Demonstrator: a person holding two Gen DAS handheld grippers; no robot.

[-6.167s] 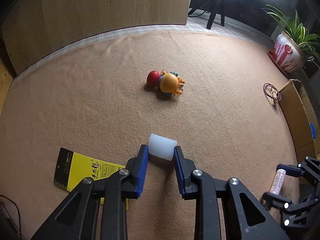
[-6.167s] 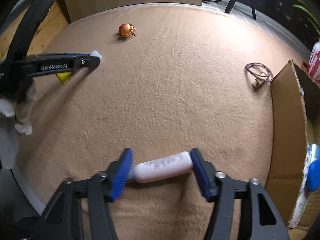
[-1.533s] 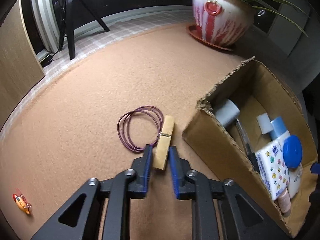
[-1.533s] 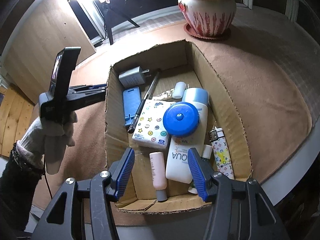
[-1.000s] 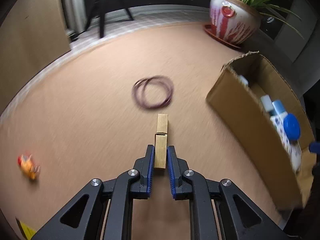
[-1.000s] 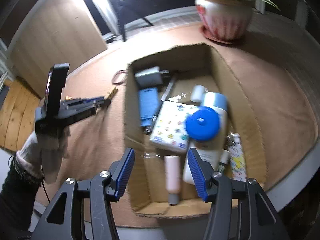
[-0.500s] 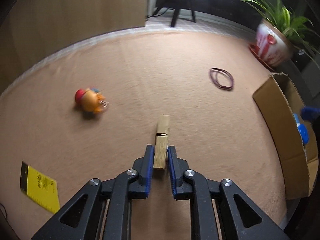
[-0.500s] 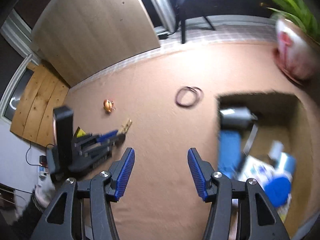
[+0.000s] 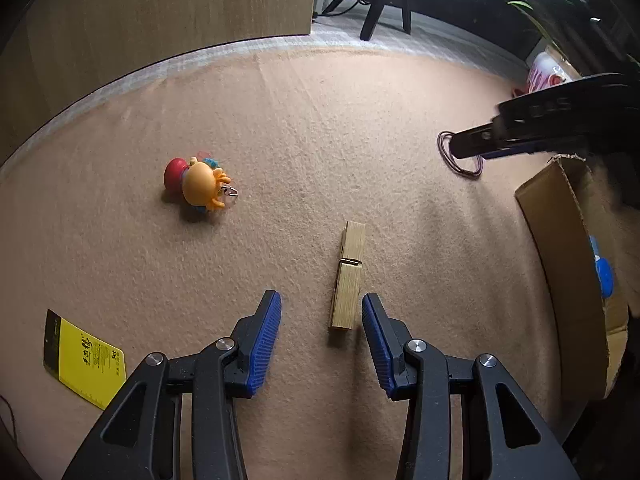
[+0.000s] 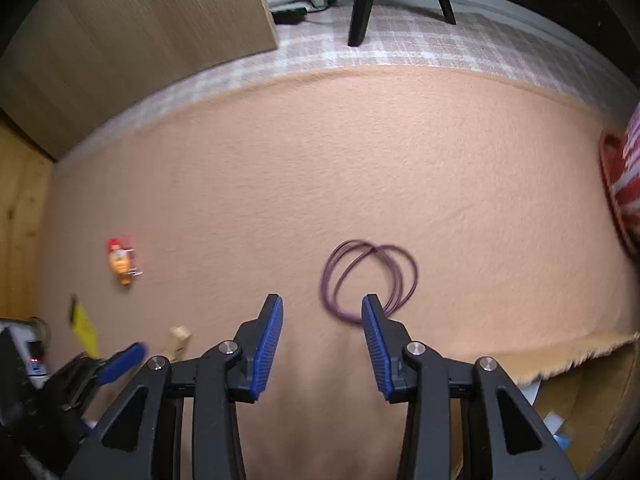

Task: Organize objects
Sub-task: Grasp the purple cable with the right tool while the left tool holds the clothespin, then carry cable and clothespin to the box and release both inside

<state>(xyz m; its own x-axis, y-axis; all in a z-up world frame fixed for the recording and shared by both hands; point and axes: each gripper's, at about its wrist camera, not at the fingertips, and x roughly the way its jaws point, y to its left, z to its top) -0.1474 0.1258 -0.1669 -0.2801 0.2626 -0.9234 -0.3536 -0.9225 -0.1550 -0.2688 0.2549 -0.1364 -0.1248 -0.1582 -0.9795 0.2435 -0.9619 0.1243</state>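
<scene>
A wooden clothespin [image 9: 349,276] lies on the tan carpet, its near end between the fingers of my open left gripper [image 9: 321,332], nearer the right finger; no contact shows. It also shows in the right wrist view [image 10: 178,340]. My right gripper [image 10: 322,334] is open and empty, just short of a purple elastic loop [image 10: 370,276], which touches its right fingertip [image 10: 372,312]. In the left wrist view the right gripper [image 9: 476,146] hangs over the loop [image 9: 460,158]. An orange and red toy figure [image 9: 198,186] lies at the left.
An open cardboard box [image 9: 560,264] with a blue-lidded item stands at the right. A yellow card [image 9: 86,358] lies at the near left. A wooden panel [image 9: 160,12] and a tripod leg [image 9: 376,4] stand beyond the carpet edge. A red and white plant pot [image 10: 628,184] sits at the far right.
My left gripper carried the clothespin away from the box and the loop, then opened and let it go onto the carpet. My right gripper swung from over the box to the purple loop.
</scene>
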